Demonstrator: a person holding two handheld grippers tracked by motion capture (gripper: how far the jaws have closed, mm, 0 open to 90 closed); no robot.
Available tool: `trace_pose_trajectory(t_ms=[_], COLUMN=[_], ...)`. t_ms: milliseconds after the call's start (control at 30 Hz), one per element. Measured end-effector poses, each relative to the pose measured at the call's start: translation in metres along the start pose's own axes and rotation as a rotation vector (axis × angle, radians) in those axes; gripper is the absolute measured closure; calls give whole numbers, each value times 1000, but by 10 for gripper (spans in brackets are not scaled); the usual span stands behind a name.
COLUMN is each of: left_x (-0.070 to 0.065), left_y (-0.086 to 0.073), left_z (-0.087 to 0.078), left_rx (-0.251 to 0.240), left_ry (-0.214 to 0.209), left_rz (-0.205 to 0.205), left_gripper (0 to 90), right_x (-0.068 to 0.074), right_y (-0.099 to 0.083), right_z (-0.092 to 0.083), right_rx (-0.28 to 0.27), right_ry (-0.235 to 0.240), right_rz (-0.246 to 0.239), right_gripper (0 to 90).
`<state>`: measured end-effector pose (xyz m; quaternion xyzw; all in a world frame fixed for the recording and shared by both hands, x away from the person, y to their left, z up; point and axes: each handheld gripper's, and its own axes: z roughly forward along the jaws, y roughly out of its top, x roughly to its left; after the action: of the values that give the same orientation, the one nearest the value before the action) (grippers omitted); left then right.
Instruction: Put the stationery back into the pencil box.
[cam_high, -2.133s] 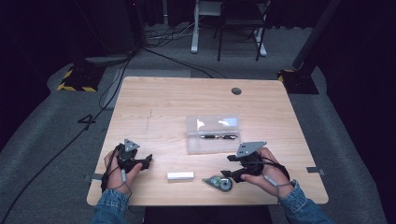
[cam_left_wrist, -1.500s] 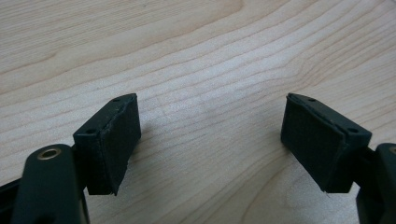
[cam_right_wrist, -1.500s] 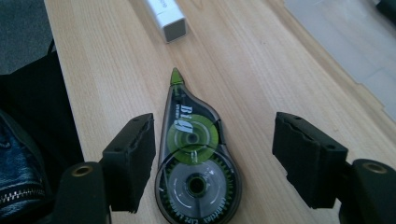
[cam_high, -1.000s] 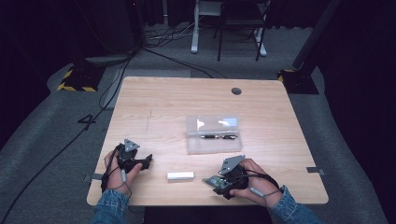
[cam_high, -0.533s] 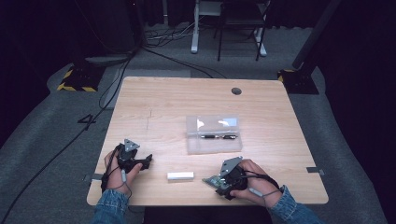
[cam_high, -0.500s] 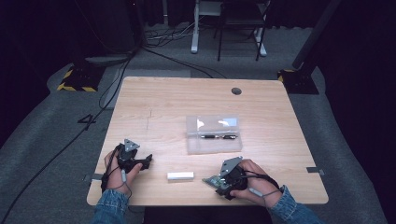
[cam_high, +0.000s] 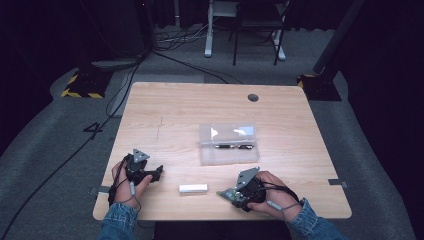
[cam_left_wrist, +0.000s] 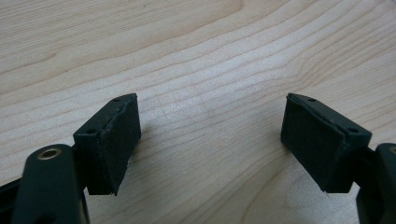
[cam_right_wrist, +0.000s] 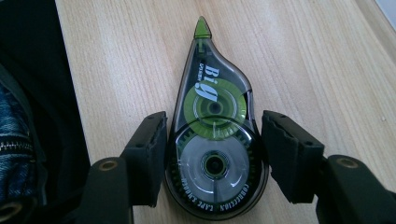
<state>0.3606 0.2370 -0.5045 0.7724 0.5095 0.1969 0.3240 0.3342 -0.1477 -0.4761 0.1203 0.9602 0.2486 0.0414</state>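
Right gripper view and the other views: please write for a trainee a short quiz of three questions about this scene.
1. Which thing lies between the fingers of the right gripper?
2. True or false: the left gripper holds a white block between its fingers.
3. What lies inside the clear box? A) scissors B) pens C) coins

Key
1. The correction tape dispenser. The fingers have just been closing, with the dispenser between them.
2. False. Its fingers stand wide apart over the bare table.
3. B, the pens.
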Motion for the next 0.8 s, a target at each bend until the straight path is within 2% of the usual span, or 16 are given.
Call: trace_pose_trajectory(t_ms=[433,800], left_x=[0,0], left_y=[0,0], left_z=[0,0], left_rx=[0,0], left_ry=[0,0], left_rz=[0,0], left_gripper=[204,204], right_x=[1,0], right_y=[3,6], right_z=[-5,-17], right_rx=[-32,-84], right_ry=[2,-22], right_rz=[-10,-17], right_gripper=[430,431])
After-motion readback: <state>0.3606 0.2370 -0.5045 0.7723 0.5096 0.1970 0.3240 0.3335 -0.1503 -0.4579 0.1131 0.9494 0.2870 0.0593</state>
